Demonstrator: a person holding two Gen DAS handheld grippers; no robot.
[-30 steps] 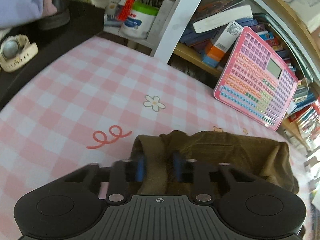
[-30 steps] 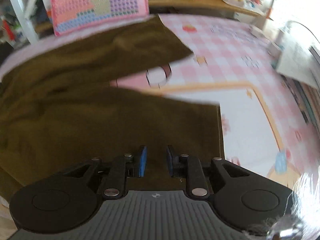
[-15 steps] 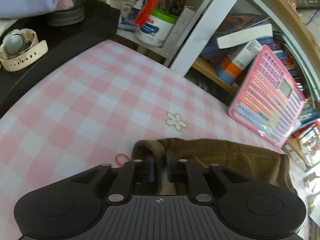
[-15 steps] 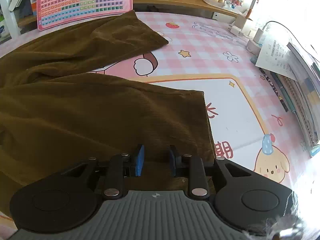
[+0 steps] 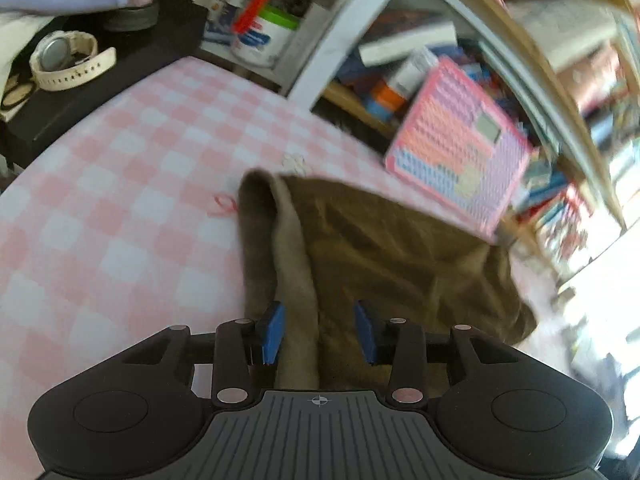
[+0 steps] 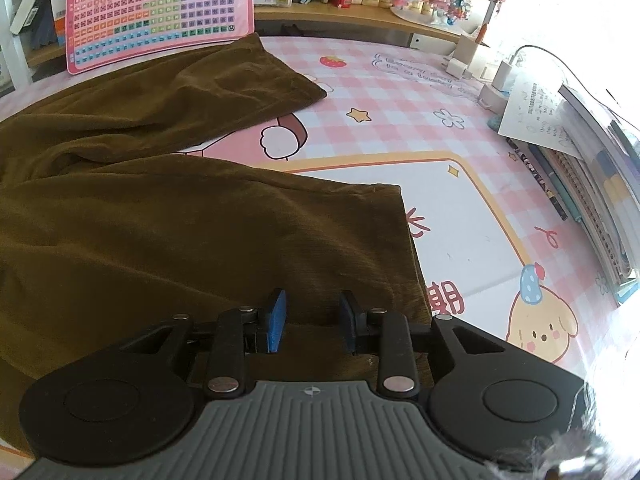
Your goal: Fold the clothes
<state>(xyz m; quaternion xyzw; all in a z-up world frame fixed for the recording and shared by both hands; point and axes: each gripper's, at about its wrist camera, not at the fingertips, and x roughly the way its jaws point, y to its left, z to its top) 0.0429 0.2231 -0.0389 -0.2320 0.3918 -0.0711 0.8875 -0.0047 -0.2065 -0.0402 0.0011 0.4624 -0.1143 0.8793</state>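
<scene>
Brown trousers [image 6: 168, 216] lie spread on the pink checked table mat [image 6: 460, 184], both legs pointing right in the right wrist view. My right gripper [image 6: 312, 316] is open over the hem end of the near leg, jaws apart above the cloth. In the left wrist view the waist end of the trousers [image 5: 380, 248] lies bunched, with a paler folded edge running toward me. My left gripper [image 5: 320, 330] is open, its blue pads on either side of that folded edge without gripping it.
A pink keyboard toy [image 6: 160, 12] leans on the bookshelf behind the trousers, also in the left wrist view [image 5: 460, 148]. Books and papers [image 6: 580, 152] line the right edge. A white watch [image 5: 68, 62] lies on a black surface at left, near a white tub [image 5: 264, 38].
My left gripper was shut on the trouser waist and has now opened, dropping the cloth, and the view has swung. My right gripper has opened wider over the leg hem.
</scene>
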